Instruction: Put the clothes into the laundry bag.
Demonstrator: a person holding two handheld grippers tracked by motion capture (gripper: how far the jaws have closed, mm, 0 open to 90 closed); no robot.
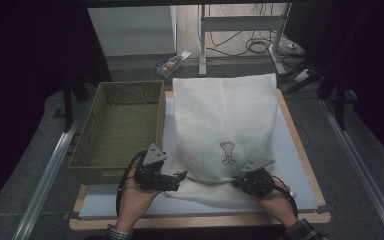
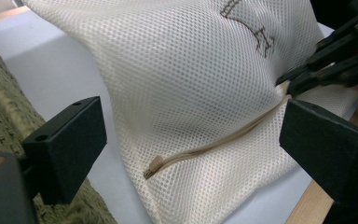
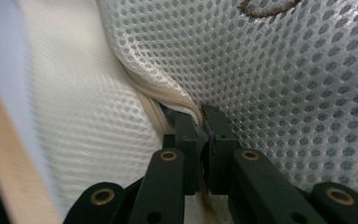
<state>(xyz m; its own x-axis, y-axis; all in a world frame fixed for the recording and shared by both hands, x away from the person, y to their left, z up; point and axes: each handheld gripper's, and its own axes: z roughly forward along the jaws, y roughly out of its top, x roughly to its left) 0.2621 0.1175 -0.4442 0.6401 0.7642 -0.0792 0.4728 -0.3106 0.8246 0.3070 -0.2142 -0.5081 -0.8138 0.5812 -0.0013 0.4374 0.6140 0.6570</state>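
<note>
A white mesh laundry bag [image 1: 225, 125] lies flat on the table, its zipper edge toward the person. A tan zipper [image 2: 214, 144] runs along that near edge. My left gripper [image 1: 179, 179] is open at the bag's near left corner, jaws spread on either side of the zipper end [image 2: 154, 164]. My right gripper [image 1: 239, 181] is shut on the bag's zipper edge [image 3: 186, 102] at the near right, with mesh pinched between its jaws. A brown embroidered mark [image 1: 228, 152] sits on the bag just beyond the grippers.
An olive green woven basket [image 1: 120, 127] stands to the left of the bag, touching the left gripper's side. The bag rests on a pale mat over a wooden board [image 1: 300, 145]. Desk legs and cables [image 1: 250, 45] are on the floor beyond.
</note>
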